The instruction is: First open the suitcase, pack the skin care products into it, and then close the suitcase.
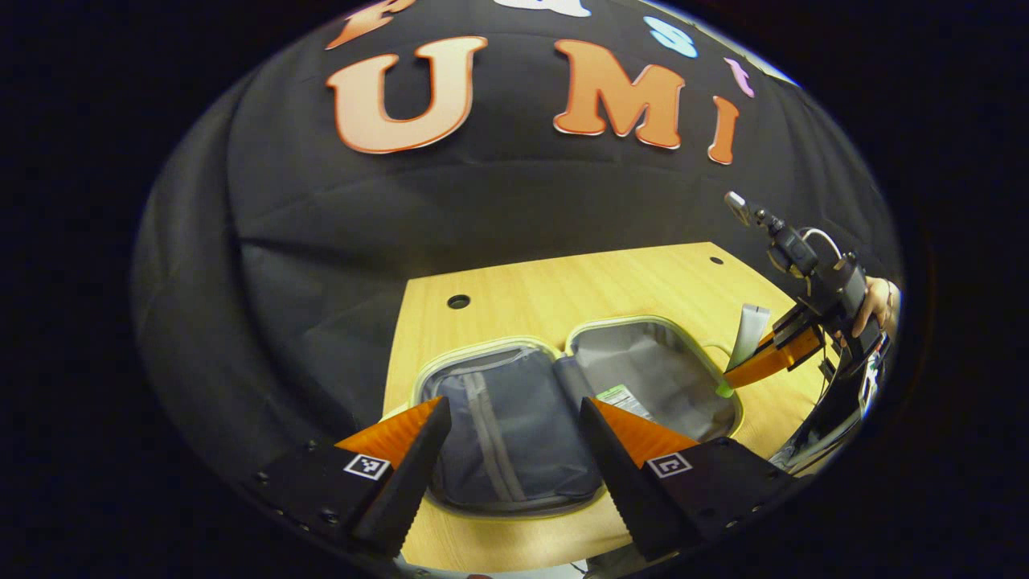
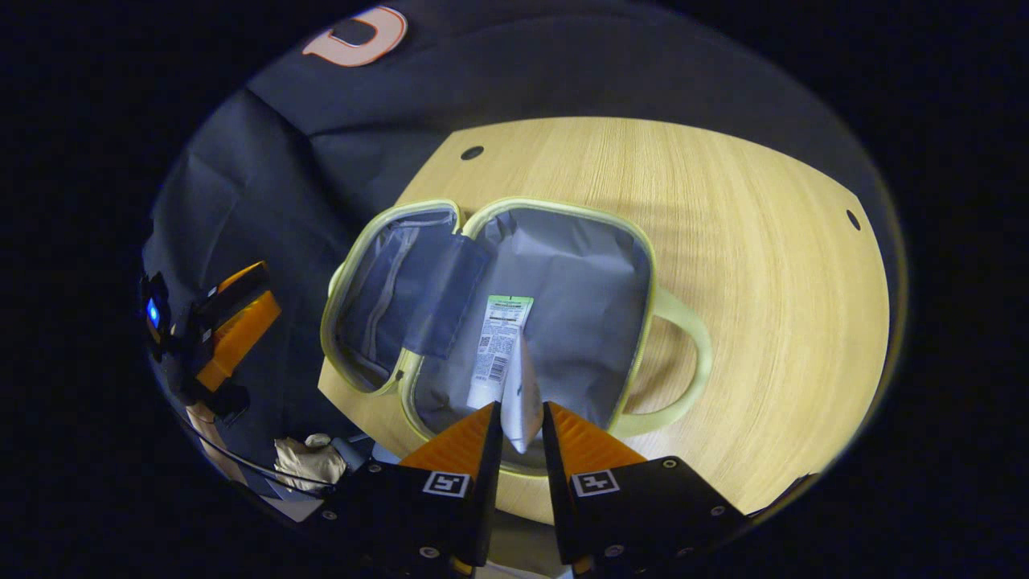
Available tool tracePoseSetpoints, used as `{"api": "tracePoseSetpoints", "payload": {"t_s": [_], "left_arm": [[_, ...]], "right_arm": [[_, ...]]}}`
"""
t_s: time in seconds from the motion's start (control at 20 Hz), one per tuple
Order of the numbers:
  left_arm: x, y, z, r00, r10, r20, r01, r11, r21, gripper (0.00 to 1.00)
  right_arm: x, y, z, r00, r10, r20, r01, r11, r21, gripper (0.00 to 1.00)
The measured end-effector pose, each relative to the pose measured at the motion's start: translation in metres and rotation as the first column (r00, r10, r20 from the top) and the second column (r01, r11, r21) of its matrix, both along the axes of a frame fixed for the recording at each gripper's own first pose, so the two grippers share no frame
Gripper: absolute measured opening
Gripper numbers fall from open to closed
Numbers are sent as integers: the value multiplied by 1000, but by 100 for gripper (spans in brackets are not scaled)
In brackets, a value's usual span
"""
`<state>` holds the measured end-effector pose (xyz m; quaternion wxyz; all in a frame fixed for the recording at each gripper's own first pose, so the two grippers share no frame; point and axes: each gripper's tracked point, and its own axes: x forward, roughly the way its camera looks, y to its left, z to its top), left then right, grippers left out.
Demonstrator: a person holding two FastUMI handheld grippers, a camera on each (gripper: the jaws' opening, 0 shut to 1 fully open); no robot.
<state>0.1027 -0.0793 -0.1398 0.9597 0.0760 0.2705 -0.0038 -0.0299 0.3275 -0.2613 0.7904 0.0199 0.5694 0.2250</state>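
Right gripper (image 2: 521, 430) clamped on a skincare tube (image 2: 518, 394), over the open suitcase (image 2: 563, 265).
Left gripper (image 1: 510, 450) hangs spread apart above its other half, on the wooden table (image 2: 764, 281).

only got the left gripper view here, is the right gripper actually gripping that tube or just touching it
Observer: Gripping it. In the right gripper view both fingers of the right gripper press on the white tube.
Operator: anything in the case already
Observer: Yes, a labelled tube lies flat in the right half of the open suitcase.
Operator: wheres the handle
Observer: The loop handle lies on the table, on that half's outer side.
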Motion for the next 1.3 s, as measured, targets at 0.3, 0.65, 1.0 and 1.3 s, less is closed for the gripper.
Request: {"api": "tracePoseSetpoints", "payload": {"t_s": [0.3, 0.65, 1.0, 1.3], "left_arm": [[-21, 34, 22, 991, 103, 90, -100, 995, -30, 100], [-36, 56, 16, 978, 188, 96, -182, 981, -67, 100], [-41, 81, -9, 961, 272, 47, -263, 954, -143, 99], [-34, 112, -43, 938, 345, -46, -340, 883, -324, 97]], "right_arm": [[5, -2, -56, 986, -46, -160, 24, 990, -135, 33], [7, 5, -65, 980, -106, -171, 80, 985, -154, 36], [19, 14, -36, 994, -103, -29, 101, 993, -57, 77], [17, 26, -3, 989, -126, 71, 122, 991, 57, 96]]}}
